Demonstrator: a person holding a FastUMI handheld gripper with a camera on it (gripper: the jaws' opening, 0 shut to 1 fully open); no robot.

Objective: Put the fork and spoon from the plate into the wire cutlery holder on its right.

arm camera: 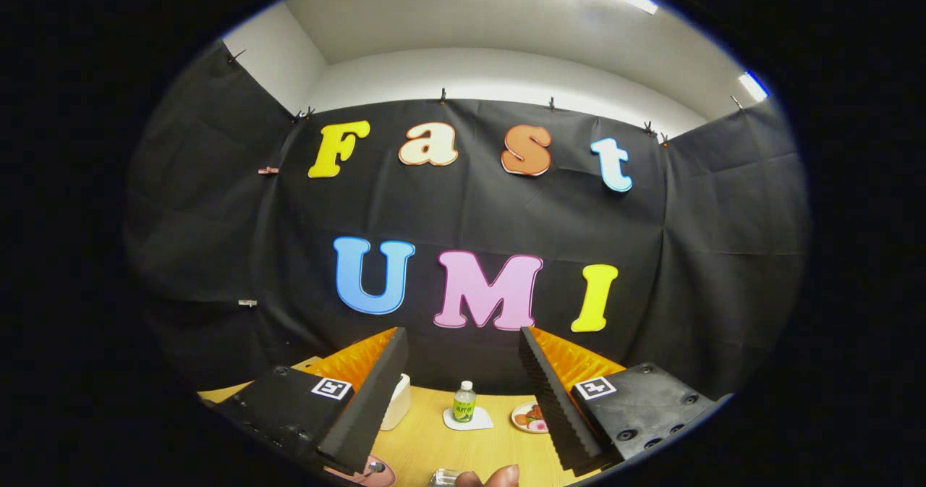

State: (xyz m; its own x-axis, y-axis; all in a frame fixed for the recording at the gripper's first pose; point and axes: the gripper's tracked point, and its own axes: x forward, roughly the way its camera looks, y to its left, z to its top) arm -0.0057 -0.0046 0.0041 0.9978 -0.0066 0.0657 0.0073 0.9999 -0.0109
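Observation:
My gripper [461, 335] is open and held high, aimed at the booth's back wall, with nothing between its fingers. Low down, beside the left finger, the rim of a pink plate [377, 474] peeks out with a small metal piece [375, 466] on it, which may be cutlery. Just to the right of the plate the top of a shiny, see-through object [442, 477] shows; I cannot tell whether it is the wire holder. A person's fingertips [493, 477] rest next to it.
On the wooden table [427, 443] beyond the fingers, a small green-labelled bottle [464, 401] stands on a white coaster [468, 420]. A small plate of toy food [528, 417] lies by the right finger. A white box [397, 401] sits behind the left finger.

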